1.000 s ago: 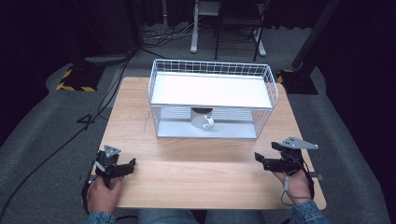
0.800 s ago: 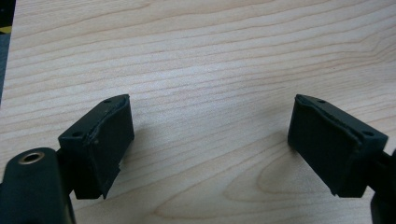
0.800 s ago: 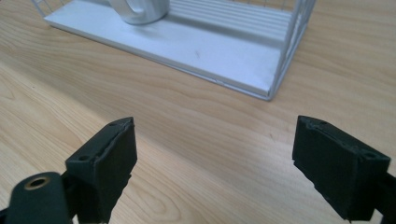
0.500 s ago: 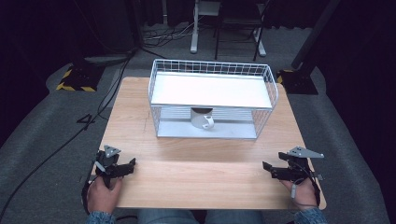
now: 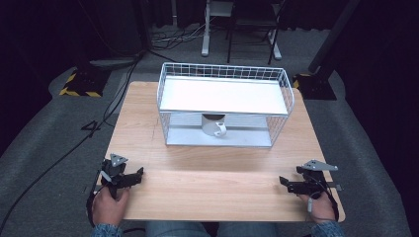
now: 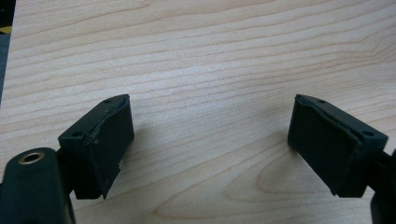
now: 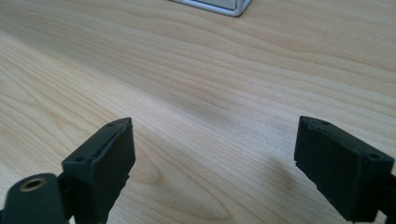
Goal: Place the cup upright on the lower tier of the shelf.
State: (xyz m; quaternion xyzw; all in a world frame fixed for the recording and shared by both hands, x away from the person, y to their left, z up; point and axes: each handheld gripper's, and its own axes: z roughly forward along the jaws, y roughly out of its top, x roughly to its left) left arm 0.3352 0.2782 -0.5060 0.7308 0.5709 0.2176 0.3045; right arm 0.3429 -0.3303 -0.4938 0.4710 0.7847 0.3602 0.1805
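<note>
Nearest me, my left gripper [image 5: 140, 172] rests low at the near left of the table [image 5: 207, 192], its fingers [image 6: 100, 140] spread wide with nothing but bare wood grain between them. My right gripper [image 5: 282, 180] sits at the near right corner, fingers [image 7: 105, 161] likewise wide apart and empty over the wood. Both point inward across the table, well apart from each other and from everything else.

I judge this to be a resting point at the edge of the work: nothing is held and nothing is touched. The thing closest to hand is the white mug [image 5: 215, 125], farther off, standing upright on the lower level of the wire rack [image 5: 160, 94] with its handle turned toward my side. If the mug is to come out, one gripper would have to travel forward, come in low under the rack's upper shelf [image 5: 222, 96] and through the open front, then close on the handle or the rim without catching the wires.

The shelf hides the mug's rim and mouth, so I cannot tell whether anything is inside it. In the right gripper view, a corner of the rack's base [image 7: 219, 5] is cut off at the top edge. Beyond the table the room is dark, and the stands and cables there are hard to make out.
</note>
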